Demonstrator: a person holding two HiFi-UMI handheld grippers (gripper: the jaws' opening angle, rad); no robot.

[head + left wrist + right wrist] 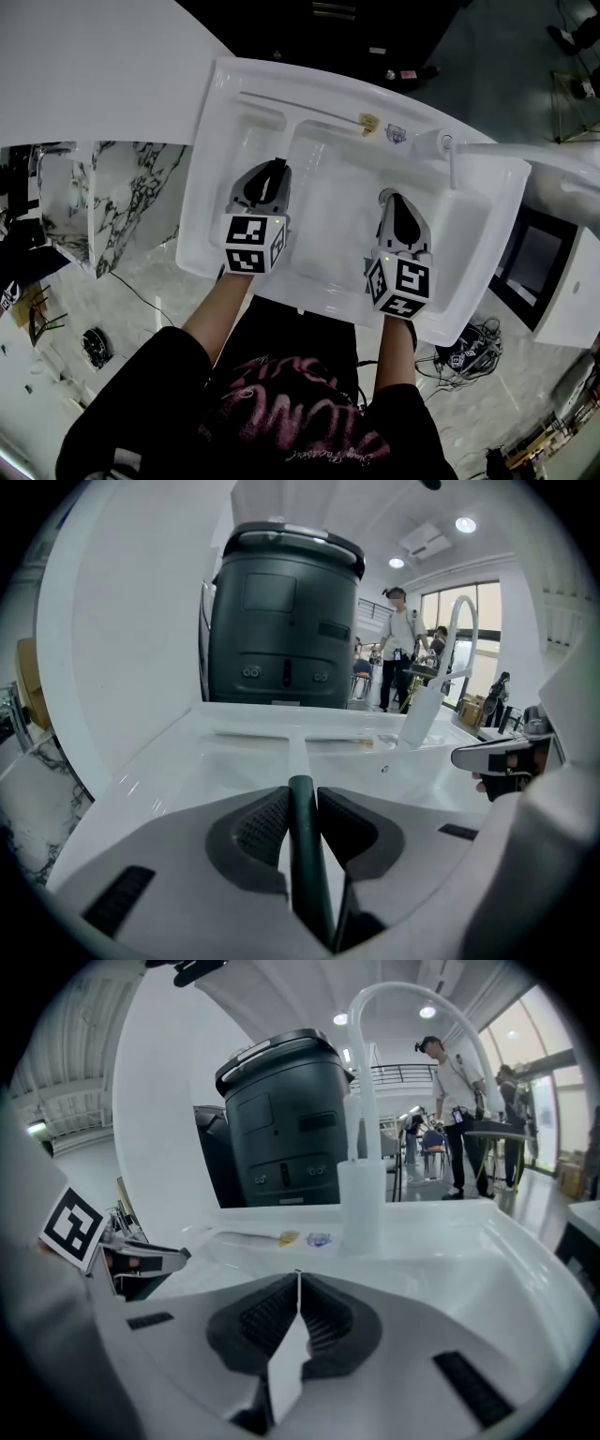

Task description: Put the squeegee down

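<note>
Left claw (pixel 302 794) is clamped on the squeegee (pixel 307 855). The dark green handle sits upright between the two ribbed pads, with its rounded end level with the pad tips. Only the handle shows (the blade end is hidden under the claw body), so I can't tell whether any part of it touches the sink (pixel 487 197).

Right claw (pixel 298 1283) is closed pad to pad with nothing between the pads. Only a thin seam shows at the tips.

From the head view, both claws hang over the white basin, left one over the left half and right one over the right half, well apart from each other. Both point toward the back rim. Each marker cube (left (pixel 253 244), right (pixel 400 286)) sits at the near end by the person's wrist.

The faucet (pixel 361 1101) stands on the back rim, ahead and just right of the right claw, and its white gooseneck arches overhead in that claw's view. Two small stickers, one yellowish (pixel 369 122) and one purple (pixel 397 134), lie on the back ledge just left of the faucet base.

A dark grey bin (pixel 281 621) stands behind the sink. A person (pixel 459 1110) stands in the background, far from the sink.
</note>
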